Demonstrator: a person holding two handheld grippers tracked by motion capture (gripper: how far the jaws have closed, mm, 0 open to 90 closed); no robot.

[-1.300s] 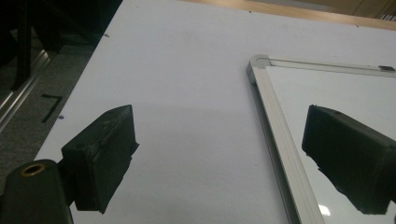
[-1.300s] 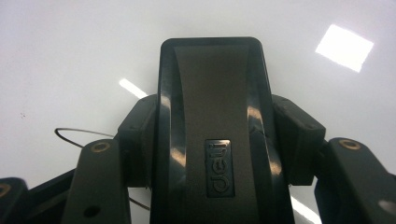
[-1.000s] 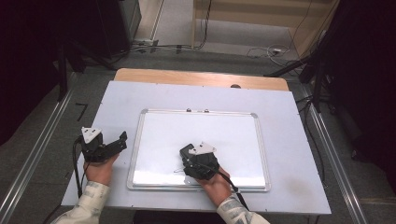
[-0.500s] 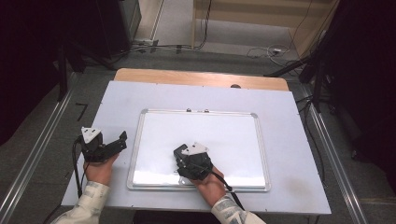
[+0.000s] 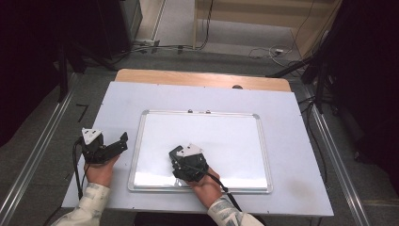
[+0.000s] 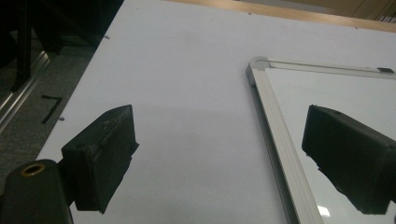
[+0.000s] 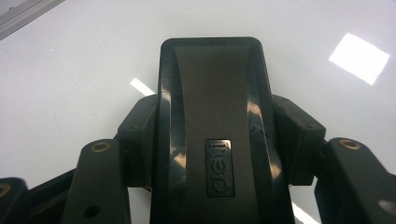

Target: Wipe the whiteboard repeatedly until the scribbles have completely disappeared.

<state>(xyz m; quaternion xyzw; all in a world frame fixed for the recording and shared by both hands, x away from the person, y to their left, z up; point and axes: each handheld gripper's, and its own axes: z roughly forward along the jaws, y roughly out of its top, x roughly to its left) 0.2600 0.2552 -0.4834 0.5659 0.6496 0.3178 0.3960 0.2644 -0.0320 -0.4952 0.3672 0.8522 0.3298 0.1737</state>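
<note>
The black eraser (image 7: 212,126) sits flat on the whiteboard (image 5: 235,136), near its lower left part, and our right tongs (image 5: 181,162) clamp it from both sides. Our left tongs (image 5: 115,145) gape wide over the worktop (image 5: 291,117), just beside the whiteboard's left frame.
</note>
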